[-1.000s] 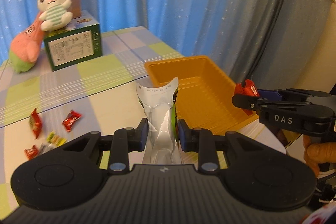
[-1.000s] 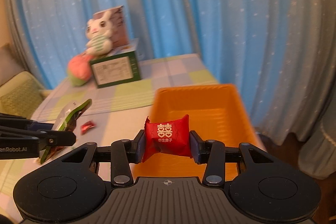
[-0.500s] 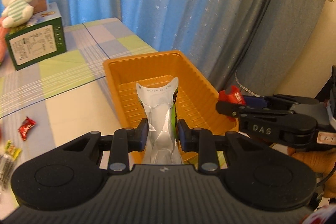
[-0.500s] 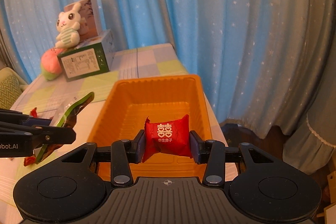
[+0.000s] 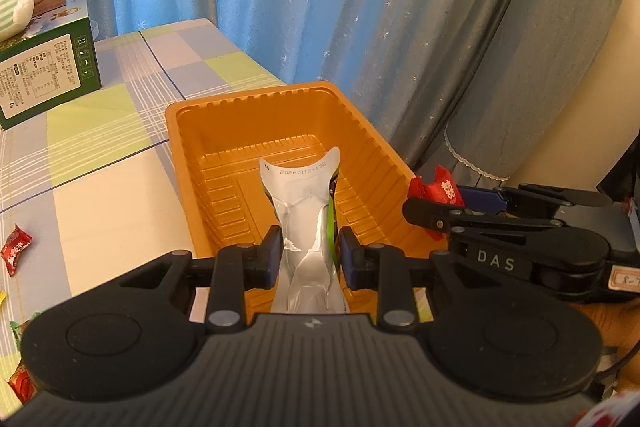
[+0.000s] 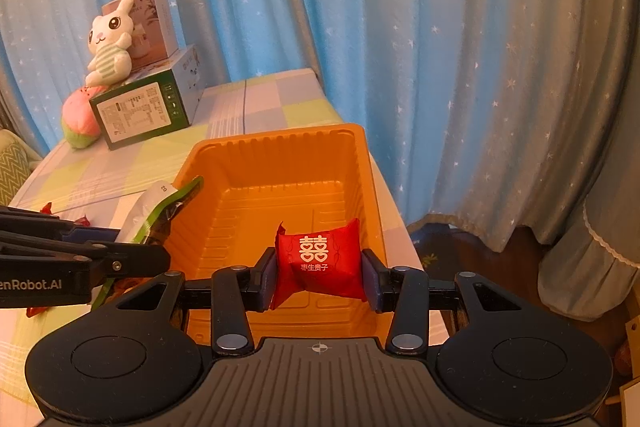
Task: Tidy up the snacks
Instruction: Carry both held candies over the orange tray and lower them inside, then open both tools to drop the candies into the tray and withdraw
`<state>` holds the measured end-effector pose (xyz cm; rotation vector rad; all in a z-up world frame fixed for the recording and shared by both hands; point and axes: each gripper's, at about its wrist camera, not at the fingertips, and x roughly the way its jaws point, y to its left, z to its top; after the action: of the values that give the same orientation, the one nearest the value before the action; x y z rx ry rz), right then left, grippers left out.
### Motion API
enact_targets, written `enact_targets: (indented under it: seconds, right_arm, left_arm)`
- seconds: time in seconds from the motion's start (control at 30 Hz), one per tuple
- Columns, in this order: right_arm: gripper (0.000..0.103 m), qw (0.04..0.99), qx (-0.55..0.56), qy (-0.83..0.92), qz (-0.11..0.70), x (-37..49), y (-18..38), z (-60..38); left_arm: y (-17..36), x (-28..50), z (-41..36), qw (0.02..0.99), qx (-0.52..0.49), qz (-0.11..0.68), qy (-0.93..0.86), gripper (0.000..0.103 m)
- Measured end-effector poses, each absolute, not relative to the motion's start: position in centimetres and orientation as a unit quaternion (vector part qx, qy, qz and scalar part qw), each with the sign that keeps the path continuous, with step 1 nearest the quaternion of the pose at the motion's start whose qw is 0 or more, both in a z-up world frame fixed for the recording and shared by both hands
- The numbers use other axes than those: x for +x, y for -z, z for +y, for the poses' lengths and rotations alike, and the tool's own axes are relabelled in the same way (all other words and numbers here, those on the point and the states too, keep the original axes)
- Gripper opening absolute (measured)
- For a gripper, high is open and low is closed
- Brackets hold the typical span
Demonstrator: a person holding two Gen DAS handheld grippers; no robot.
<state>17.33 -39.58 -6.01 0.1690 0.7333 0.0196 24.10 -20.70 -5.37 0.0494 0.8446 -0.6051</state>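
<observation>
My left gripper [image 5: 307,259] is shut on a silver and green snack packet [image 5: 306,211], held upright over the near end of the orange tray [image 5: 248,99]. My right gripper [image 6: 319,277] is shut on a red candy [image 6: 320,259] with a white double-happiness mark, held above the tray's [image 6: 280,139] near end. In the left wrist view the right gripper [image 5: 424,207] and its red candy [image 5: 438,189] sit just beyond the tray's right rim. In the right wrist view the left gripper [image 6: 160,259] holds the packet [image 6: 160,205] at the tray's left rim.
Loose red candies [image 5: 15,249] lie on the checked tablecloth at the left. A green box [image 6: 140,115], a plush rabbit [image 6: 110,41] and a pink plush [image 6: 78,121] stand at the table's far left. Blue curtains hang behind; the table's right edge runs beside the tray.
Both grippers have moved over the orange tray with their snacks still held. The tray now fills the centre of both views; the loose candies have slid toward the left edge.
</observation>
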Motion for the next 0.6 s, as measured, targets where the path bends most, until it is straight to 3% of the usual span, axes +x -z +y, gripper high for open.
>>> enact_targets:
  seconds: [0.6]
  right_arm:
    - [0.044, 0.927, 0.083, -0.019, 0.364, 17.9, 6.4, -39.2]
  left_arm:
    - [5.6, 23.7, -18.7, 0.885, -0.002, 0.395, 0.245, 0.028]
